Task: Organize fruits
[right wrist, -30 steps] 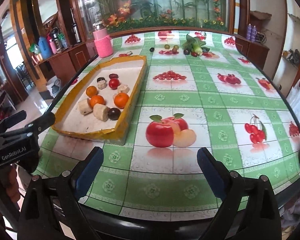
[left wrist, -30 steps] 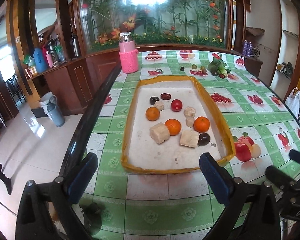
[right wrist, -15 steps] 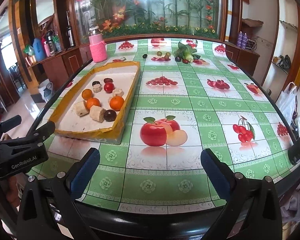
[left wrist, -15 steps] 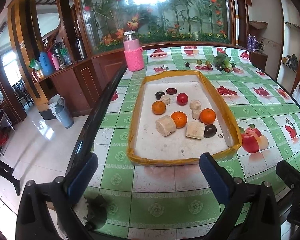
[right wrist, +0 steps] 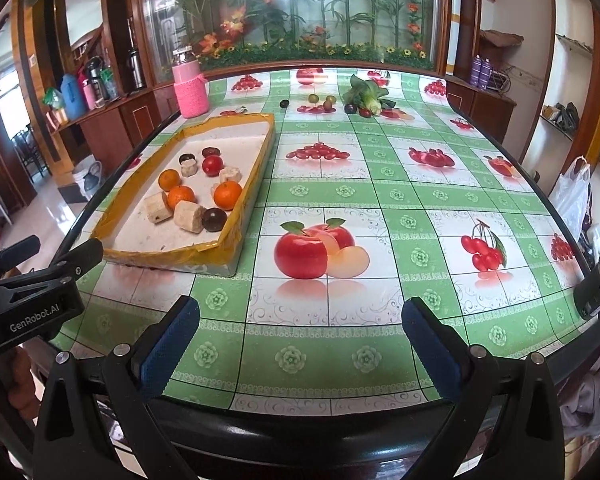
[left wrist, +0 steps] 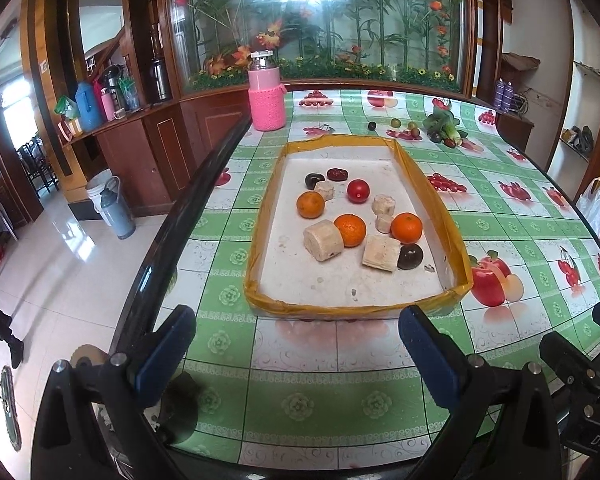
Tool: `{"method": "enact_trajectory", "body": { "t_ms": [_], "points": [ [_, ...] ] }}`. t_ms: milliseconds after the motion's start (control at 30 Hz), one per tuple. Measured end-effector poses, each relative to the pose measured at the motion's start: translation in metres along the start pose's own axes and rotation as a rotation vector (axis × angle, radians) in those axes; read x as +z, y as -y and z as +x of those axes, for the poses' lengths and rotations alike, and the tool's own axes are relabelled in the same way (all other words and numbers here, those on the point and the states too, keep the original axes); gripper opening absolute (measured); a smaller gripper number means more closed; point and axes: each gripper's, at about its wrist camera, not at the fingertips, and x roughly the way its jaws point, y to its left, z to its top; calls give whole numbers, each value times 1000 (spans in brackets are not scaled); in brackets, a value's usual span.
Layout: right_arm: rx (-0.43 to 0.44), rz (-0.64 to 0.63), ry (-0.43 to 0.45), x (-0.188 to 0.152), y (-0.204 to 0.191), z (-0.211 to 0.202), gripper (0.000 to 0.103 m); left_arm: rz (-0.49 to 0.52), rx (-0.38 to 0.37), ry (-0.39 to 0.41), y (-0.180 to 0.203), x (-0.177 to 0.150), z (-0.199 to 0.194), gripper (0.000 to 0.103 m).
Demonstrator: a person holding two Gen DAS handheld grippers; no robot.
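A room with wood cabinets and a glass case of artificial flowers holds a tabletop (left wrist: 300, 364) covered in green-and-white fruit-print cloth. On it, toward 12 o'clock from the left gripper (left wrist: 296, 350), lies a white tray (left wrist: 440, 200) rimmed in yellow tape. Inside it: three oranges (left wrist: 350, 230), a red tomato (left wrist: 358, 191), dark round fruits (left wrist: 410, 256) and pale cut chunks (left wrist: 323, 239). A pink-sleeved jar (left wrist: 266, 98) stands beyond the tray at 11 o'clock; leafy greens (right wrist: 366, 94) and small loose fruits (right wrist: 320, 100) lie far off at 12 o'clock from the right gripper (right wrist: 300, 340). Both grippers hang over the near table edge, fingers spread wide, holding nothing.
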Motion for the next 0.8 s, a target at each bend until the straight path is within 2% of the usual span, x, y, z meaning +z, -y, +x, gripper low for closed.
{"method": "enact_trajectory", "body": {
  "t_ms": [267, 400, 800],
  "points": [
    [-4, -1, 3, 0, 2, -3, 102, 9, -31, 10, 3, 2, -5, 103],
    [-7, 7, 5, 1, 4, -4, 102, -23, -80, 26, 0, 3, -7, 102],
    [-15, 29, 4, 1, 12, -4, 102, -20, -82, 41, 5, 5, -8, 102]
  ]
}}
